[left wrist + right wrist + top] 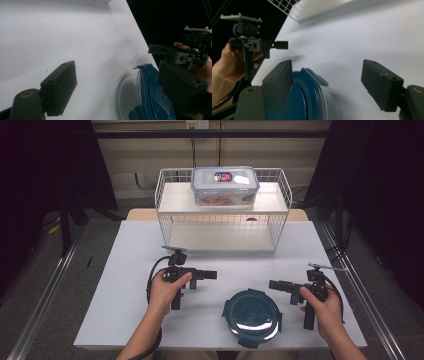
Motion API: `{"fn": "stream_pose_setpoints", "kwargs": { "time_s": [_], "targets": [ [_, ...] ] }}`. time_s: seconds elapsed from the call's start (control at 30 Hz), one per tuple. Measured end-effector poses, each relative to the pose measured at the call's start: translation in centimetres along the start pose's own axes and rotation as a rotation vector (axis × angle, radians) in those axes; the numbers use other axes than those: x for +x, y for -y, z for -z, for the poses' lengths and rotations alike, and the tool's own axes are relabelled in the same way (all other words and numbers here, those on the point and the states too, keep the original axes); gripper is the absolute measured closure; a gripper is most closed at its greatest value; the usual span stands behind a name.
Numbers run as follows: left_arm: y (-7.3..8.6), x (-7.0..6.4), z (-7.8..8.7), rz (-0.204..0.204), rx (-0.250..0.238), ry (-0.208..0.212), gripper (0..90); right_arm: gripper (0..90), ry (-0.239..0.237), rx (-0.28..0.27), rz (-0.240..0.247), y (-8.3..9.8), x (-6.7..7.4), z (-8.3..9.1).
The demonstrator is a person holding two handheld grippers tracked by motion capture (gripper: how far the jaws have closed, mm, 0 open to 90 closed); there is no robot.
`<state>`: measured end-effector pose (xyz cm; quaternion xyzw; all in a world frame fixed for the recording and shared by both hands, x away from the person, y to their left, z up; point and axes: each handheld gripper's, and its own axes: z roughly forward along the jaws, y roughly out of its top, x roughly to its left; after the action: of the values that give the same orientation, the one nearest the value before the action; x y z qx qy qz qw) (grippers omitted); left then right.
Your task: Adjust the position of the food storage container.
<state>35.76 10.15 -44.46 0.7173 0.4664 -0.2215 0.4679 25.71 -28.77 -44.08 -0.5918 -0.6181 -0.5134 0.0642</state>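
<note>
A round dark-blue plastic container with a clip-on lid (252,316) is seen lying flat on the white tabletop (125,285), near its front edge, between the two hands. The left hand-held gripper (212,274) is held level just up and to the left of it, jaws spread, nothing pinched. The right hand-held gripper (273,284) is pointed leftward just beside the container's upper right rim, jaws also spread wide and empty. Farther back, a white wire rack (165,210) is topped by a clear rectangular lidded box (225,185).
</note>
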Motion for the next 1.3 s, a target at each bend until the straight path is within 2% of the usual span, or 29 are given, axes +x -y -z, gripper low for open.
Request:
{"fn": "stream_pose_setpoints", "kwargs": {
  "time_s": [0.03, 0.1, 0.23, 0.33, 0.37, 0.43, 0.5, 0.57, 0.6, 0.67, 0.7, 0.73, 0.83, 0.9, 1.0, 1.03, 1.07, 1.13, 1.3],
  "targets": [
    [0.0, 0.0, 0.0, -0.013, 0.016, 0.002, 15.8, 26.7, 0.005, 0.006, -0.005, 0.2, -0.1, 0.0],
    [0.0, -0.1, -0.3, -0.025, 0.013, 0.02, 15.8, 29.7, 0.007, 0.018, -0.009, 0.6, -0.1, -0.1],
    [0.3, -0.6, -0.6, -0.014, 0.026, 0.009, 15.9, 37.6, 0.005, 0.055, -0.004, 1.3, -0.1, -0.3],
    [0.4, -0.5, -0.5, -0.026, 0.037, 0.004, 16.0, 44.1, 0.005, 0.084, -0.012, 1.7, -0.2, -0.4],
    [0.5, -0.6, -0.6, -0.009, 0.028, 0.011, 16.0, 46.0, 0.002, 0.095, -0.011, 1.9, -0.3, -0.4],
    [0.6, -0.3, -0.7, -0.032, 0.033, 0.01, 16.0, 50.9, -0.006, 0.113, -0.021, 2.0, -0.4, -0.5],
    [0.8, -0.3, -0.7, -0.011, 0.04, 0.002, 16.0, 54.0, -0.006, 0.115, -0.021, 2.1, -0.4, -0.5],
    [0.8, -0.3, -0.8, -0.016, 0.044, -0.001, 16.0, 59.1, -0.021, 0.122, -0.027, 2.1, -0.4, -0.5],
    [0.8, -0.3, -0.8, -0.001, 0.042, 0.006, 16.0, 60.0, -0.026, 0.125, -0.028, 2.1, -0.3, -0.5],
    [0.9, -0.3, -0.8, 0.003, 0.041, 0.007, 16.0, 62.7, -0.033, 0.128, -0.03, 2.0, -0.3, -0.6],
    [0.8, -0.1, -0.7, -0.03, 0.044, -0.008, 16.0, 64.5, -0.042, 0.132, -0.036, 2.0, -0.3, -0.6],
    [0.8, -0.2, -0.8, -0.013, 0.042, -0.003, 16.0, 65.0, -0.048, 0.131, -0.038, 2.1, -0.2, -0.7],
    [0.8, -0.2, -0.7, -0.014, 0.036, -0.011, 16.0, 67.1, -0.048, 0.13, -0.033, 2.0, -0.2, -0.9],
    [0.8, -0.2, -0.8, -0.007, 0.038, -0.006, 16.0, 68.1, -0.065, 0.137, -0.058, 1.9, -0.3, -1.1],
    [0.8, -0.1, -0.9, -0.009, 0.043, -0.01, 16.1, 69.1, -0.074, 0.135, -0.065, 1.8, -0.3, -1.3],
    [0.8, 0.0, -0.8, -0.02, 0.051, -0.014, 16.1, 71.9, -0.079, 0.136, -0.068, 1.8, -0.3, -1.4],
    [0.8, -0.1, -0.9, -0.002, 0.032, -0.01, 16.1, 72.5, -0.084, 0.13, -0.074, 1.8, -0.3, -1.4],
    [0.8, 0.0, -0.8, -0.002, 0.035, -0.017, 16.1, 73.4, -0.084, 0.135, -0.083, 1.7, -0.3, -1.4],
    [0.7, -0.1, -0.8, -0.006, 0.035, -0.016, 16.2, 74.9, -0.069, 0.125, -0.063, 1.5, -0.2, -1.2]
  ]
}}
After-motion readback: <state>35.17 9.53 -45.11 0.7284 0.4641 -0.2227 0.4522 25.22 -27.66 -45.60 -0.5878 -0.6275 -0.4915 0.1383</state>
